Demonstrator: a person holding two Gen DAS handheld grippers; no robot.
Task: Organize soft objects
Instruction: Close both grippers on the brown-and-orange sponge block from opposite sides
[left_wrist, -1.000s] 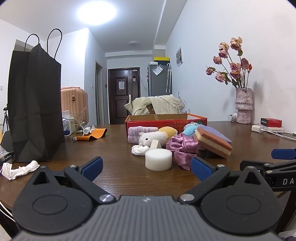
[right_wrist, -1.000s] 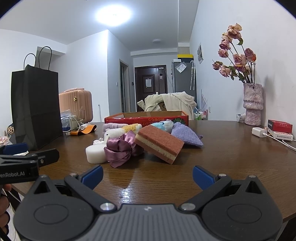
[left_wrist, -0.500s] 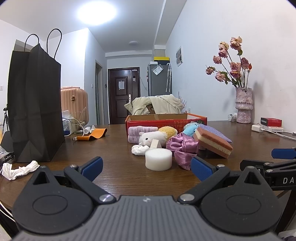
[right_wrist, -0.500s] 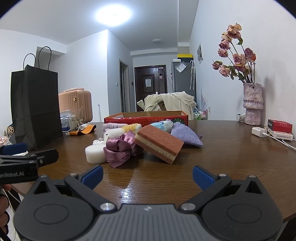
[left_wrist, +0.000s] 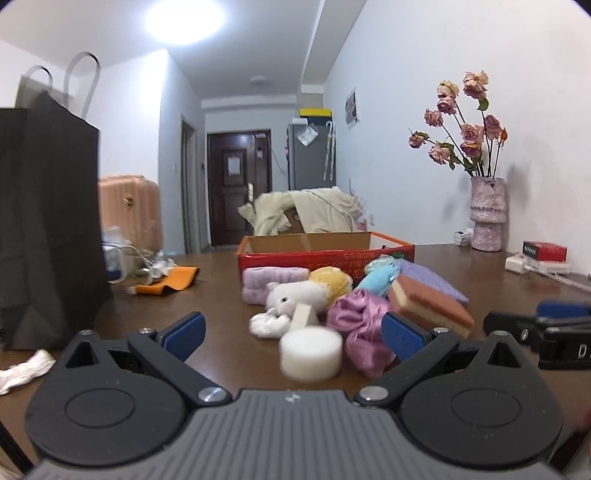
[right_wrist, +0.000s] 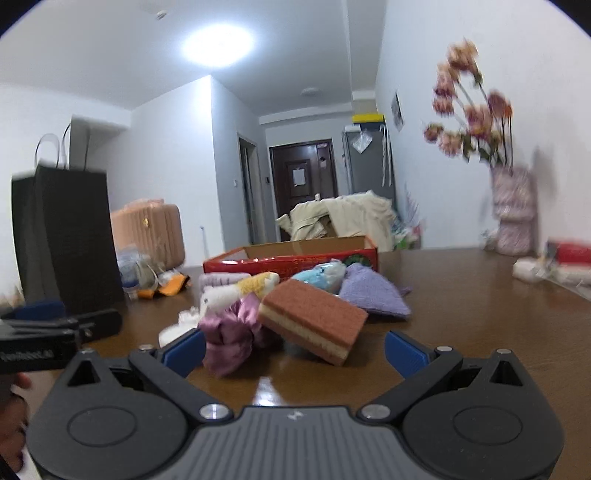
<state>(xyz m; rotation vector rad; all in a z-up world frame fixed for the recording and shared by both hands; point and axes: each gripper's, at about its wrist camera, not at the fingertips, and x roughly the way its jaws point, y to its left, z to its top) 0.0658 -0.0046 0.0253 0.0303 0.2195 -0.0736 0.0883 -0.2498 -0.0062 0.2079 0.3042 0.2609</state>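
Facing the pile from the left wrist view, the left gripper hangs low over the brown table, its blue-padded fingers spread wide with nothing between them. White foam disc lies nearest, in line with the gap. Just behind it: a purple satin scrunchie, a white plush toy and a small white scrunchie. An orange-topped sponge leans to the right of the satin piece. Further back sit a pink folded towel, a yellow plush, a light blue plush and a lilac cloth, all against the front wall of a red cardboard box. Black paper bag stands upright at left. Vase of dried roses by the wall. The right gripper shows at the right edge.

Right wrist view, partly motion-blurred: the right gripper's own fingers are also wide apart and empty, aimed at the sponge, which rests tilted on the heap. Satin scrunchie just left of it, foam disc mostly hidden behind the left fingertip. The left gripper appears at the left edge, a hand below it.
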